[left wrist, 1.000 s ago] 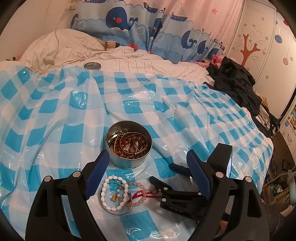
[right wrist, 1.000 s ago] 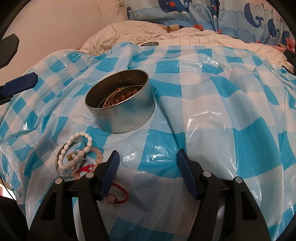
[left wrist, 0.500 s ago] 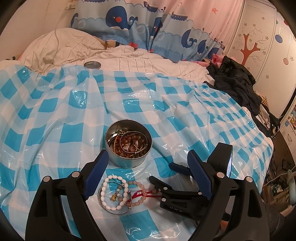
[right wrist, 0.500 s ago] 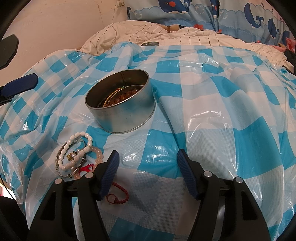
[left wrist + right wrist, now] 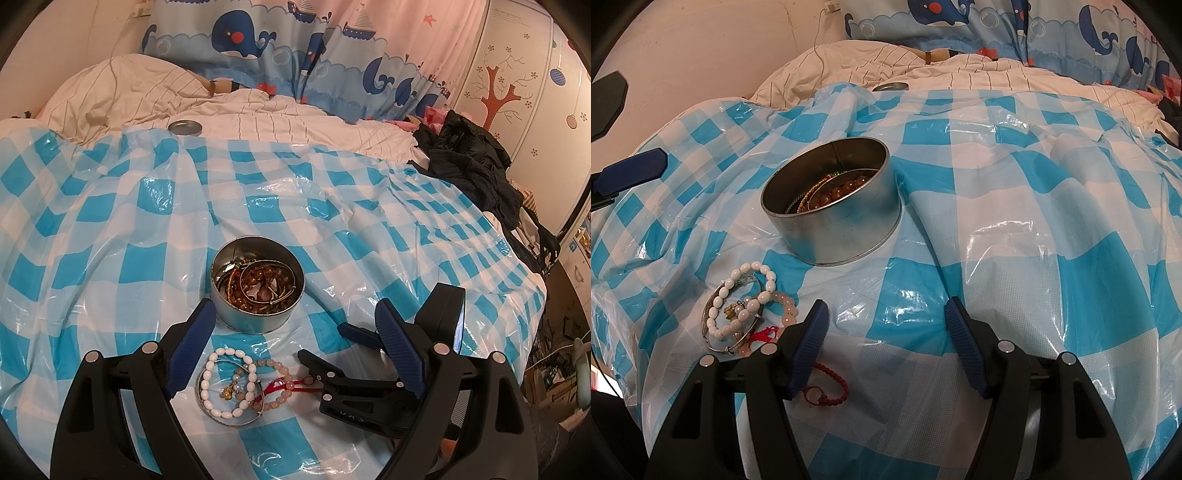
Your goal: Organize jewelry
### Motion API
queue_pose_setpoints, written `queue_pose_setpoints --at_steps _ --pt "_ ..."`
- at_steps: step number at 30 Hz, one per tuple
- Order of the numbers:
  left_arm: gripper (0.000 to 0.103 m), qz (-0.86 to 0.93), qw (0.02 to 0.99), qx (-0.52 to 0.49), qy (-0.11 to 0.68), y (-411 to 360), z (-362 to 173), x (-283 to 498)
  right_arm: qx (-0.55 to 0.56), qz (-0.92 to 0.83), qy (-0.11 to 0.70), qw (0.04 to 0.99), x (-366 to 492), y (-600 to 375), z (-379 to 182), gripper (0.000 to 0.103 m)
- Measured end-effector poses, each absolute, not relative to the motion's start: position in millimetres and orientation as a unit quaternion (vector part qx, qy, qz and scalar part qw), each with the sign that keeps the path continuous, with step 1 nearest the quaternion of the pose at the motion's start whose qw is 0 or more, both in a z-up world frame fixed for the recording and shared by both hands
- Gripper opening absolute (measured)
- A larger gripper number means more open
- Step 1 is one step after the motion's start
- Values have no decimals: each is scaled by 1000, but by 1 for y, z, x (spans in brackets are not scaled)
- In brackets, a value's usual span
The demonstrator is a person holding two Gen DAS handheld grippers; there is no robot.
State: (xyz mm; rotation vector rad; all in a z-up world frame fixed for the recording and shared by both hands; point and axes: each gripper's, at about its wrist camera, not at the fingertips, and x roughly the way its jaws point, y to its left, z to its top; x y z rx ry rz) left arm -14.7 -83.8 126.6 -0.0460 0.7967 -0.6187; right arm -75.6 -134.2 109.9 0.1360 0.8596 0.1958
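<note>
Jewelry, loose lot: a white oval-bead bracelet [image 5: 227, 384], a thin silver bangle [image 5: 236, 419], a pale pink round-bead bracelet [image 5: 280, 384] and a red braided cord bracelet [image 5: 827, 386], heaped on the blue-and-white checked plastic sheet [image 5: 110, 266].

Left gripper [image 5: 291, 347]: blue-padded jaws spread wide, nothing between them, held above the heap, which lies between its tips toward 7 o'clock in its own view; judged poised for a pick.

Right gripper [image 5: 886, 328]: jaws likewise spread and empty, low over the sheet; heap at 9 o'clock of its tips, the red cord passing under its left pad (contact cannot be told).

Round silver metal tin [image 5: 258, 284]: at 12 o'clock from the heap, just beside it, open-topped, already holding brown beads and bangles; presumably the destination, set close for short transfers.

Round metal lid [image 5: 184, 128]: far off at 11 o'clock, on striped cream bedding [image 5: 288, 122], well apart.
</note>
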Motion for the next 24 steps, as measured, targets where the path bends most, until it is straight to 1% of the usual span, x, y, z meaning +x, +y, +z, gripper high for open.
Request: queue_pose_setpoints --at_steps 24 --pt "85 -296 875 -21 384 -85 127 -15 66 95 416 902 -75 -133 110 66"
